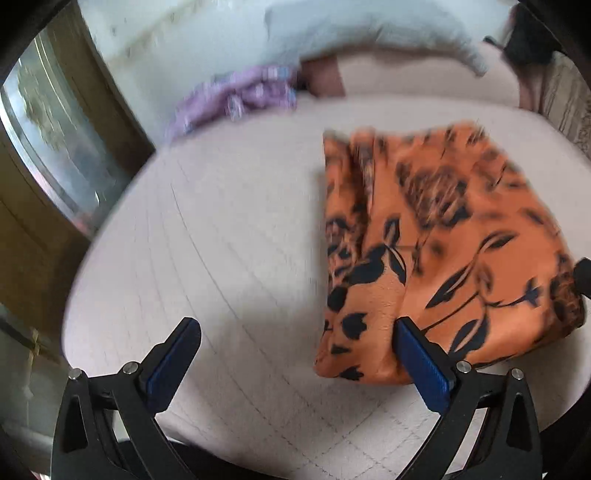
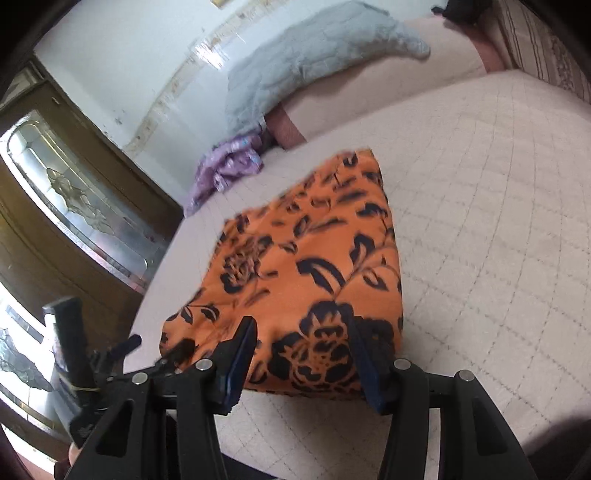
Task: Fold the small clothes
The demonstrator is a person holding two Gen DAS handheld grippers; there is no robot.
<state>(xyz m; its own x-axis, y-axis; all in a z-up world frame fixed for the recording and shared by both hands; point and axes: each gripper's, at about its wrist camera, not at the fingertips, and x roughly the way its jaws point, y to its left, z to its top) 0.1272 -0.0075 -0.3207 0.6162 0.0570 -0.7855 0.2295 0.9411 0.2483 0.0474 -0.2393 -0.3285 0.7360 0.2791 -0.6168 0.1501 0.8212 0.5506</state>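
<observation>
A folded orange cloth with a black flower print lies flat on the pale quilted bed cover. My left gripper is wide open over bare cover to the left of the cloth. Its right finger overlaps the cloth's near left corner, and nothing is between its pads. My right gripper stands half open over the cloth's near edge. The fabric runs flat under and past both fingers. I see no bunching or pinch there.
A crumpled purple garment lies at the far left of the bed, by a grey pillow. A wooden cabinet with a glass door stands left of the bed. Part of the left tool shows in the right wrist view.
</observation>
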